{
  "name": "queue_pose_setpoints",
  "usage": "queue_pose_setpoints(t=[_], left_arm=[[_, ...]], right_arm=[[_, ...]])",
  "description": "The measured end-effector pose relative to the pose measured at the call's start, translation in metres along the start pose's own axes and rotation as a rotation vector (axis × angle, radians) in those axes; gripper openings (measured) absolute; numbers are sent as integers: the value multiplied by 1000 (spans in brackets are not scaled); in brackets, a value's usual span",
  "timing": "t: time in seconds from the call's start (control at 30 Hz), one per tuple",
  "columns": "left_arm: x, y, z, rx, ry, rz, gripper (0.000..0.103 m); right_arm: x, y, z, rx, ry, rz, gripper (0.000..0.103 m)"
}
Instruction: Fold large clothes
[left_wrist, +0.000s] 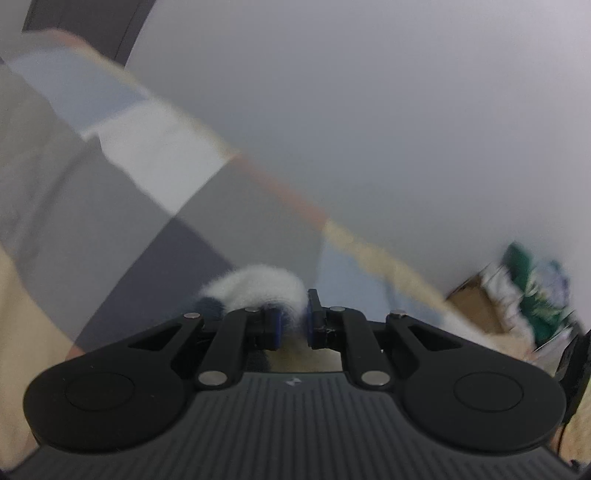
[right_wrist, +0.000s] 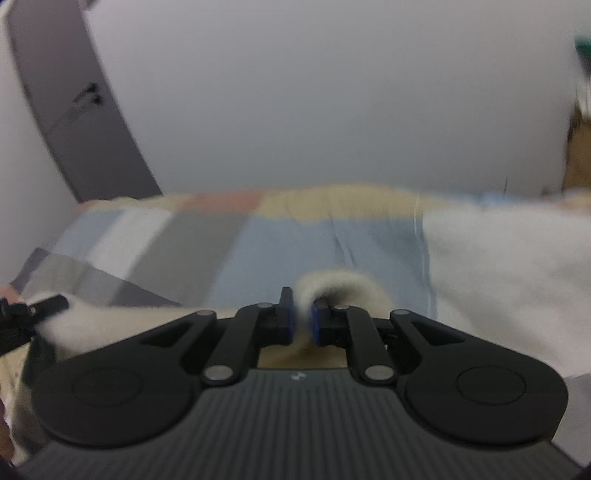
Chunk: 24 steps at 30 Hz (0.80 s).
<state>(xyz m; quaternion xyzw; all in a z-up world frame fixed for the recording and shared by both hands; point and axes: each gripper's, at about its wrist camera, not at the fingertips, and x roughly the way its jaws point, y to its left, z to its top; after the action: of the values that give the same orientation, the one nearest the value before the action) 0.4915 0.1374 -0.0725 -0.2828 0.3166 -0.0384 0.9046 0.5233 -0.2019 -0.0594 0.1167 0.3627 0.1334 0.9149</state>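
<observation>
Two grippers are each pinching a fuzzy cream fold of one garment. The left gripper (left_wrist: 293, 325) is clamping narrowly on a white, fluffy roll of cloth (left_wrist: 255, 286) with a dark blue patch beside it, and the right gripper (right_wrist: 303, 321) is squeezing nearly closed on a similar cream loop of the same garment (right_wrist: 343, 288). In the right wrist view the other gripper's black tip is poking in at the far left, with more cream cloth stretching between the two.

Judging by the twin grips and the heavy blur, the step in hand is carrying a held edge of the garment across to make a fold. The next move is calling for both hands travelling together, laying the edge down flat and level on the bed before either grip is let go.

Beyond the fingers, one bedspread (right_wrist: 280, 240) of blue, grey, white and tan blocks is lying below a plain pale wall (right_wrist: 332, 92). One cardboard box (left_wrist: 476, 302) holding green and white items is sitting at the right of the left wrist view.
</observation>
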Motion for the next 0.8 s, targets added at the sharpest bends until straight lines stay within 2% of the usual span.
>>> queue_pose_setpoints(t=[0.1, 0.23, 0.33, 0.43, 0.5, 0.57, 0.8], left_arm=[[54, 16, -3, 19, 61, 51, 14], [65, 22, -5, 24, 89, 63, 14], [44, 15, -4, 20, 90, 49, 16], [13, 2, -5, 10, 109, 28, 30], [-6, -5, -6, 12, 90, 20, 41], [-25, -14, -8, 30, 50, 41, 42], [-116, -37, -27, 81, -17, 72, 42]], right_arm=[[21, -31, -27, 52, 60, -6, 13], [22, -42, -38, 93, 64, 31, 14], [19, -41, -39, 87, 56, 45, 16], [9, -38, -39, 66, 61, 39, 21], [7, -35, -38, 59, 63, 40, 32], [-5, -32, -40, 62, 48, 39, 41], [-85, -26, -57, 78, -31, 62, 41]])
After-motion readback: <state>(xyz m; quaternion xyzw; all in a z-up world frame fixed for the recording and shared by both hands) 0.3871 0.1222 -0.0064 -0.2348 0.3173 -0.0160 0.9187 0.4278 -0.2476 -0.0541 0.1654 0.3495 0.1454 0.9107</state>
